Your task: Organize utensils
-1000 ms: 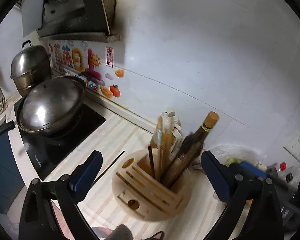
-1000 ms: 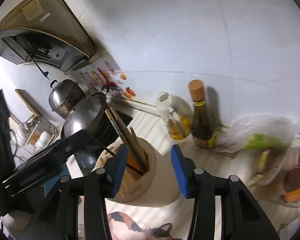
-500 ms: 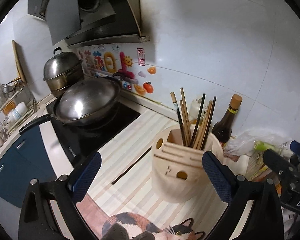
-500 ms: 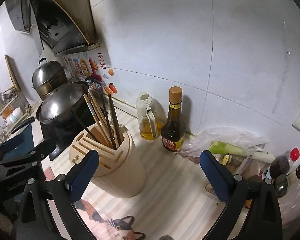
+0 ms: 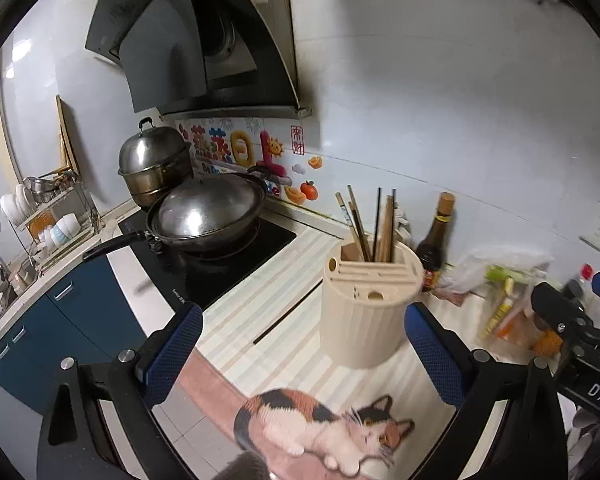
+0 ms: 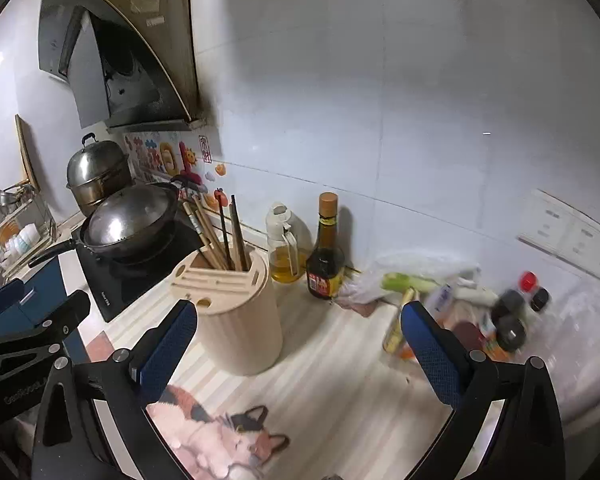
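A cream ribbed utensil holder (image 5: 362, 316) (image 6: 240, 320) stands on the striped counter, with several wooden and dark chopsticks (image 5: 374, 228) (image 6: 220, 236) upright in its back slot. One dark chopstick (image 5: 288, 312) lies flat on the counter left of the holder. My left gripper (image 5: 300, 344) is open and empty, pulled back from the holder, which sits ahead and to its right. My right gripper (image 6: 296, 332) is open wide and empty, with the holder just beyond its left finger (image 6: 168, 344).
A lidded wok (image 5: 208, 216) sits on the black hob, with a steel steamer pot (image 5: 156, 164) behind it. An oil jug (image 6: 286, 248), a dark sauce bottle (image 6: 326, 260), bagged vegetables (image 6: 412, 284) and small bottles (image 6: 512, 320) line the wall. A cat-print mat (image 5: 324, 424) lies at the counter's front.
Both grippers have drawn back and up from the holder, which now looks smaller and farther off. The right jaws have spread from half open to wide.
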The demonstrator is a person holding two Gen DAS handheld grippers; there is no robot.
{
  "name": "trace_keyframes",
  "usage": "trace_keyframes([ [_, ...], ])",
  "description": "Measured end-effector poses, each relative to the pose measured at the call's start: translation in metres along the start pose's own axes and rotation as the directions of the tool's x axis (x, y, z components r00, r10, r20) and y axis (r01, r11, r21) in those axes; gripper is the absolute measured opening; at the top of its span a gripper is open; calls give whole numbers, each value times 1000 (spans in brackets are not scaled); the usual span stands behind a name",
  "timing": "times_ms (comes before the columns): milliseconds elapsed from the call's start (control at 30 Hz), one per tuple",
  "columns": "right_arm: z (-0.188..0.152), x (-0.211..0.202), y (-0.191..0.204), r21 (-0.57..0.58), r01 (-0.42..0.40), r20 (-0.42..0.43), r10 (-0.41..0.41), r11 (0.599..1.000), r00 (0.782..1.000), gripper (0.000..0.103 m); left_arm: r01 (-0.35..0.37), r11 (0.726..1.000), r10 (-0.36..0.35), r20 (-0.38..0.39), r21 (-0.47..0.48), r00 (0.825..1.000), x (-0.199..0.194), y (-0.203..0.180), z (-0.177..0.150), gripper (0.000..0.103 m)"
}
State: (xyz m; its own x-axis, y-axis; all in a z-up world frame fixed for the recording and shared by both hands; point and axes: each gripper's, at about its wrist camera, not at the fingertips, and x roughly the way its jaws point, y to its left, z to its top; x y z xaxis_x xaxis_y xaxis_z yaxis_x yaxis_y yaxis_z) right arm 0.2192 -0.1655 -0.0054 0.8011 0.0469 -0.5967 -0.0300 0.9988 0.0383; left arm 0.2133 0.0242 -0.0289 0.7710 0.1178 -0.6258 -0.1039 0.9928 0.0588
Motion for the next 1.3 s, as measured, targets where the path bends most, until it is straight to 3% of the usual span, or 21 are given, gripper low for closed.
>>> trace_keyframes([
  [333, -41, -128, 4, 40, 59, 59, -61, 997, 996, 103, 55, 998, -55, 49, 3, 997, -109, 23, -37, 103],
  [600, -53, -194, 15, 13, 55, 79, -56, 998, 995, 103, 76, 997, -77, 29, 5, 997, -155, 27, -53, 103],
  [1300, -37, -191, -4, -38, 1, 39, 0, 999, 999, 103, 11, 999, -12, -7, -51, 1000, -174, 13, -48, 103],
])
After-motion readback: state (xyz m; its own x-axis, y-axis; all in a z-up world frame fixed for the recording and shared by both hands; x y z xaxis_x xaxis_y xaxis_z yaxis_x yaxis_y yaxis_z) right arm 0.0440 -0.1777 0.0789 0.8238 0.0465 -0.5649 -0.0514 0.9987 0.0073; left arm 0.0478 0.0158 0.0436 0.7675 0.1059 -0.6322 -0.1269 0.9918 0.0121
